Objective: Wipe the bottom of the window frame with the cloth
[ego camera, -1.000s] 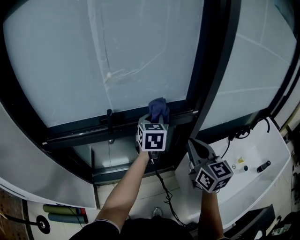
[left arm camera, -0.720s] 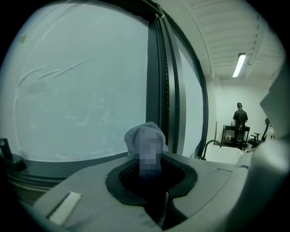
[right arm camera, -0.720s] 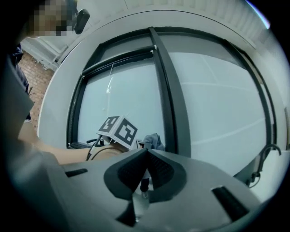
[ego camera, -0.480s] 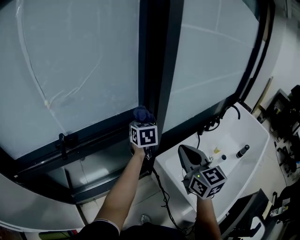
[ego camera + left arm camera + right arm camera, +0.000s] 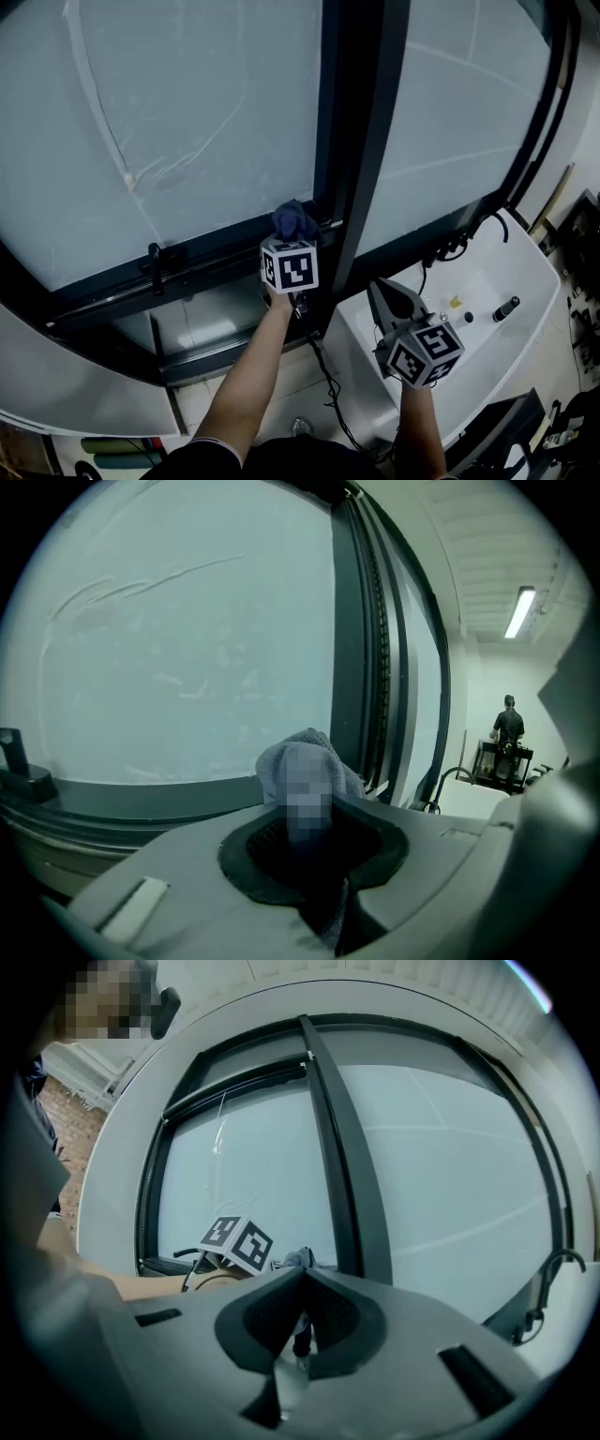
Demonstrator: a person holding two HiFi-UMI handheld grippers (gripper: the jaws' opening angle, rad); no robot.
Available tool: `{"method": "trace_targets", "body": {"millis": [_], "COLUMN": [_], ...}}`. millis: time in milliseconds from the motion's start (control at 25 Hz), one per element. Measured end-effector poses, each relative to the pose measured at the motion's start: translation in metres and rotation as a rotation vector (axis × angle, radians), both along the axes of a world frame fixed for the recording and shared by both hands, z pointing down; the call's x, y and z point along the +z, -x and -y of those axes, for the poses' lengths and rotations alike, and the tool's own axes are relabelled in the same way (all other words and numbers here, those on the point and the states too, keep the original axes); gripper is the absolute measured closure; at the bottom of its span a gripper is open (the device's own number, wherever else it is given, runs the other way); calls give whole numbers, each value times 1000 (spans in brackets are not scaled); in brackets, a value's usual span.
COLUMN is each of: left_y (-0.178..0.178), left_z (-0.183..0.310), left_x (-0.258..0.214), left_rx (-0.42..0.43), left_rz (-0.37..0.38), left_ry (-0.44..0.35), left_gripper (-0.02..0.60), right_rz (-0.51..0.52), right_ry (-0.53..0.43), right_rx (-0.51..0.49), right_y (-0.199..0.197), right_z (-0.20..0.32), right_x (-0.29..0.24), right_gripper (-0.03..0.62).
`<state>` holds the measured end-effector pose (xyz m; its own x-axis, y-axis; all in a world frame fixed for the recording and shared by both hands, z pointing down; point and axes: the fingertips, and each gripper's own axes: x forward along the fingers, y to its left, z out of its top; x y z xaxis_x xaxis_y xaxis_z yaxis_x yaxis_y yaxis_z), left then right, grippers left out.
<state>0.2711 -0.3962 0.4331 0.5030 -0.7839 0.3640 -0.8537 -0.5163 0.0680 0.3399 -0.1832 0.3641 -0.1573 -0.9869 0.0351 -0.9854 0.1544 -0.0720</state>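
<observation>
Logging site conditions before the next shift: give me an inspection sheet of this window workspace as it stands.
Surface: bottom window frame, dark; glass above it streaked.
Job's things: blue cloth at the frame's right end, by the upright post.
Clutter: small dark object on the white ledge.
Grippers: left gripper shut on the cloth; right gripper shut, empty, off the frame.
Cables: black cable hangs below the left gripper.
Surroundings: a person stands far off.

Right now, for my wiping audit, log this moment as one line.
left tongs: shut on cloth | cloth: at bottom of window frame, beside mullion | right tongs: shut, empty, away from frame
</observation>
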Motion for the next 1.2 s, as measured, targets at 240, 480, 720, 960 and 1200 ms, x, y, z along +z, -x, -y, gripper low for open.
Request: {"method": "trace_targets", "body": {"millis": [240,480,720,960,1200], "left_y": [77,160,239,294,352], "left_z": [-3,-9,-12,-14,-14], "left_x": [2,4,5,6,6], "left_rx": [-67,-146,-214,-258,-324], "left_rz": [-10,-9,-16,-11,3], "left_ry": [5,-10,-62,-124,-133], "left_gripper": [503,503,504,503,503], "right_rz": [0,-14,-10,-38,-49], "right_ry": [0,-17,-34,-38,-44], "right_rx": [-90,-176,-256,-321,-362], "right_y": [52,112,167,216,247], "right_z": [14,26,39,47,52], "right_x": [-2,-12,-20,-28,-33], "right_gripper": [592,592,592,592,592]}}
